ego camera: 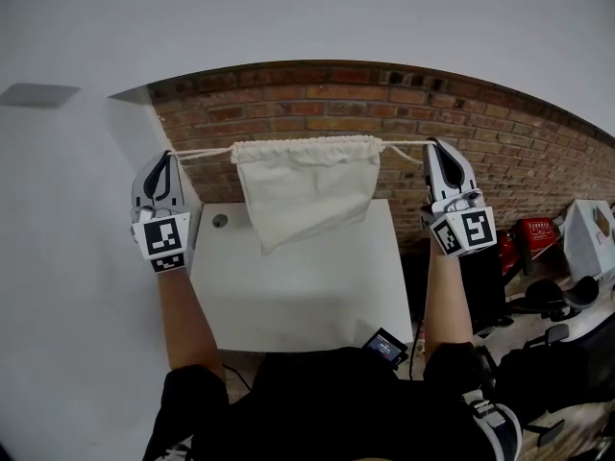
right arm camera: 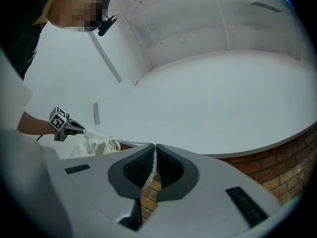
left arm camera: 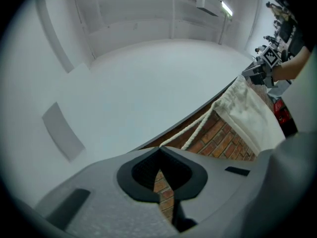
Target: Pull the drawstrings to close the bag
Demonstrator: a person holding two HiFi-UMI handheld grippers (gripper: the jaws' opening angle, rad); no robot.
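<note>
Nearest us, at the bottom centre of the head view, a small dark device point(ego camera: 384, 346) is showing by the white table's point(ego camera: 307, 296) near corner. Beyond it, at centre frame, we are holding the bag point(ego camera: 303, 195) aloft by its drawstrings point(ego camera: 204, 152), with the left gripper point(ego camera: 169, 157) and right gripper point(ego camera: 432, 146) each clamping a cord. We are risking a slip if one side tugs harder, since the left cord is entering only at the jaw tips. Gathered cloth is hiding whether the mouth is fully shut.

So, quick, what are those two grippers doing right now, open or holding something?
Left gripper: closed on the left drawstring.
Right gripper: closed on the right drawstring.
</note>
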